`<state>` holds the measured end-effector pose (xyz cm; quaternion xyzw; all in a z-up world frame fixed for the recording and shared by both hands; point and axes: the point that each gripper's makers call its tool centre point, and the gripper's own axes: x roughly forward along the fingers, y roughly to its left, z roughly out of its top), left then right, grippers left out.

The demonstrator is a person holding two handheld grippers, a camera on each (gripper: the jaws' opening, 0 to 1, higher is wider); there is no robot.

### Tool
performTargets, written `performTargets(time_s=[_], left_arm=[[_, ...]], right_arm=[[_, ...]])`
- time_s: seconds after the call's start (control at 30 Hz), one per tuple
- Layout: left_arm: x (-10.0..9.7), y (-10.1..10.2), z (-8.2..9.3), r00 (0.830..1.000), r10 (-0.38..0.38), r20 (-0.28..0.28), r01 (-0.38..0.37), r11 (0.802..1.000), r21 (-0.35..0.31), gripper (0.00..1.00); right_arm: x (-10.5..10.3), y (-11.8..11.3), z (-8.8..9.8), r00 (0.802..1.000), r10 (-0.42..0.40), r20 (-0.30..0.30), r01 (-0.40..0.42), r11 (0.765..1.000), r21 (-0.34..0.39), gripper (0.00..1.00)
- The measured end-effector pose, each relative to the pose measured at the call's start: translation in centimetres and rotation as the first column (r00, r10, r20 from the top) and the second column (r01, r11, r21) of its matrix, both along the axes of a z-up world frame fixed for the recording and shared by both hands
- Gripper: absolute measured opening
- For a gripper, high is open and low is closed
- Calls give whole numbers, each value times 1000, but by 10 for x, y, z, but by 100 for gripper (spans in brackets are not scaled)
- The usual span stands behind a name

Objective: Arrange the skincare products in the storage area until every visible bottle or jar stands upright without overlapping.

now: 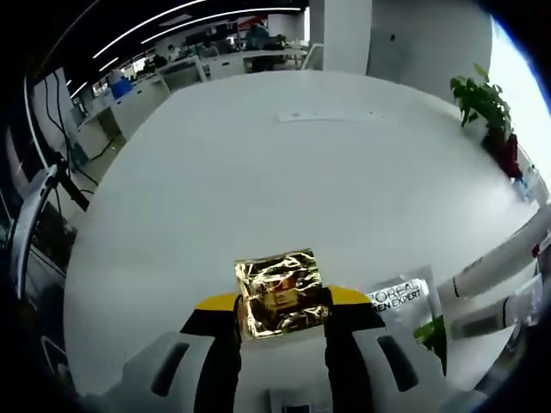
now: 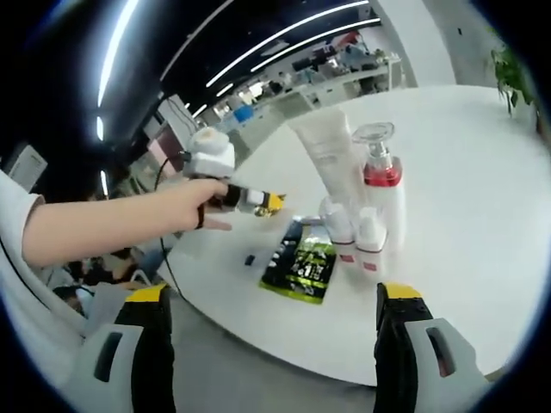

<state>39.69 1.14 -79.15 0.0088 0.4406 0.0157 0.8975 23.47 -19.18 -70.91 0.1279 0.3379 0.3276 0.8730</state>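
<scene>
My left gripper [image 1: 281, 320] is shut on a small gold shiny box [image 1: 279, 291] and holds it just above the white table [image 1: 258, 172]. In the right gripper view a hand carries that left gripper [image 2: 258, 202] with the gold box [image 2: 274, 202] over the table's far-left edge. A tall white tube [image 2: 323, 148], a pump bottle with a red band [image 2: 380, 182] and two small white bottles [image 2: 337, 229] [image 2: 371, 238] stand upright close together. My right gripper [image 2: 274, 292] is open and holds nothing, off the table's near edge.
Flat sachets lie by the bottles: a green-black one [image 2: 303, 265], and a grey L'Oreal Men Expert one [image 1: 398, 295]. White tubes [image 1: 495, 262] show at the right of the left gripper view. A potted plant [image 1: 482, 101] stands at the far table edge.
</scene>
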Motion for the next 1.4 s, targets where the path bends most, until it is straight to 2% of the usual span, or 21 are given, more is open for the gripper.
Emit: performTargets(time_s=[0.3,0.73,1.4], left_arm=[[-18,-6,-13,1000,-8,-30,8,1000,-4,34],[-34,-12,-25,998,-20,-60,21,1000,9,35],[-38,-12,-33,996,-45,-83,46,999,19,38]], right_arm=[[-1,0,2,1000,4,7,-4,1000,1,97],[-1,0,2,1000,4,9,-4,1000,0,97],[1,-1,0,1000,-6,4,6,1000,1,97]])
